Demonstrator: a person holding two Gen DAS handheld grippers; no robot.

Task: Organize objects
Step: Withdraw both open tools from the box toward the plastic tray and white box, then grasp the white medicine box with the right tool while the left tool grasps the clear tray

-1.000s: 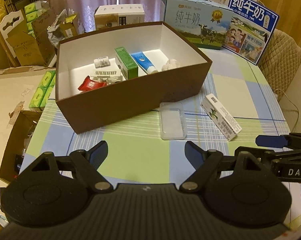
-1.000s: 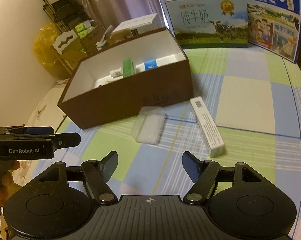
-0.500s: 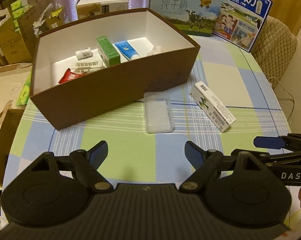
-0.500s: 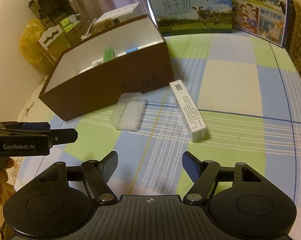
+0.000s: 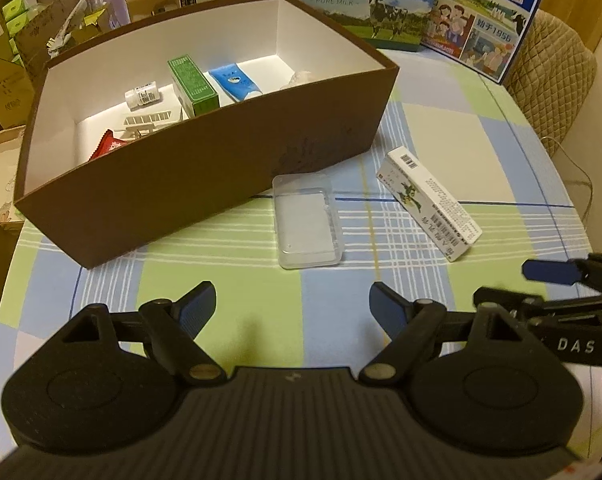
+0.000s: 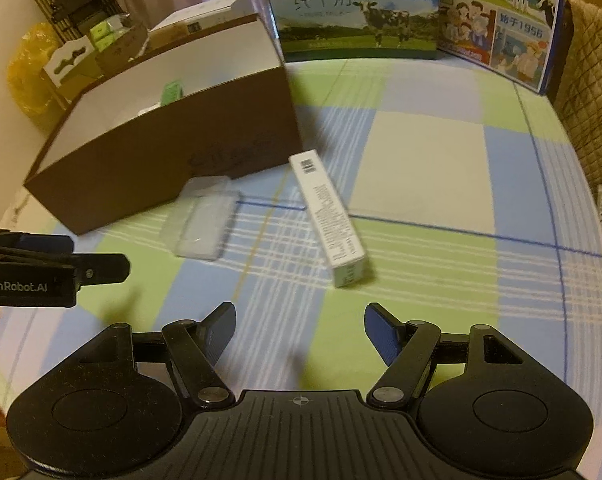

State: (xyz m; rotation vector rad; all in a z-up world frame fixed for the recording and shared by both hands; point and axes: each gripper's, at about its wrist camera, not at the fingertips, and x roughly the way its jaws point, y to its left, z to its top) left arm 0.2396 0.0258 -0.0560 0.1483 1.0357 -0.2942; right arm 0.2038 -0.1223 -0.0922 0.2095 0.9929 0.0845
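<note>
Partly sorted. Already inside the brown open-topped cardboard box (image 5: 205,168), upper left of the left wrist view: green carton (image 5: 193,85), blue-and-white tube (image 5: 234,82), small white bottle (image 5: 142,95), red wrapper (image 5: 108,147), white slatted piece (image 5: 149,123). Still out on the checked green-and-blue tablecloth (image 5: 441,128): clear flat plastic case (image 5: 307,225), centre of frame, just beside the box's near wall, and long white printed carton (image 5: 429,203), right of centre, close to the case but apart from it.

White carton lying flat, long axis running from upper left to lower right, barcode end toward the box. Clear case with long axis nearly up-down in the frame.

Left gripper (image 5: 292,307) with jaws apart, nothing between, low in frame, below the case. Right gripper (image 6: 300,327) likewise spread and empty, bottom centre, below the white carton's near end. Probably two pickups left.
</note>
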